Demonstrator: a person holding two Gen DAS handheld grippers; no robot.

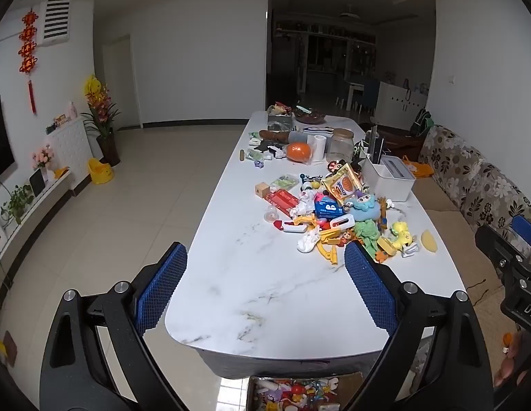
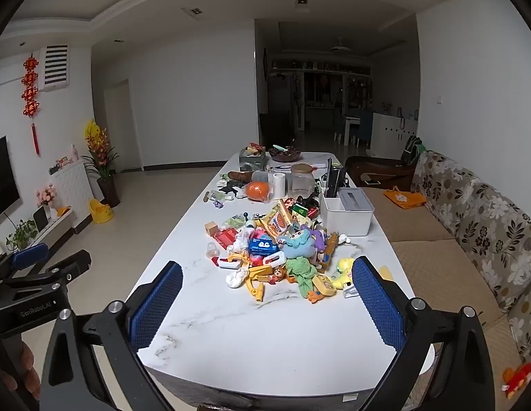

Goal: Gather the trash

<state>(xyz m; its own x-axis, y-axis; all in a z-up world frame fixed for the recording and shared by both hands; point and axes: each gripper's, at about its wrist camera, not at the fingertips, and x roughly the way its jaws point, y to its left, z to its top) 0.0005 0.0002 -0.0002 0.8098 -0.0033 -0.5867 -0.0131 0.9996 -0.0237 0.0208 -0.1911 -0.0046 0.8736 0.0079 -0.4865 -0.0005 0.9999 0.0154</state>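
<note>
Both grippers share one build: matte black angular arms with long slots, round silver screw heads at the joints, and blue fingers [image 1: 161,286] with a fine grid texture. At the left edge of the right wrist view, the left gripper [image 2: 32,267] bears white lettering reading GenRobot.AI on its black body.

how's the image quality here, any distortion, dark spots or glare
Left wrist view: strong fisheye bend, black corners; the table is bright with soft sheen, the back room dim. Right wrist view: same curving of walls and ceiling, the toy pile sharp, the far room murky, no harsh glare.
</note>
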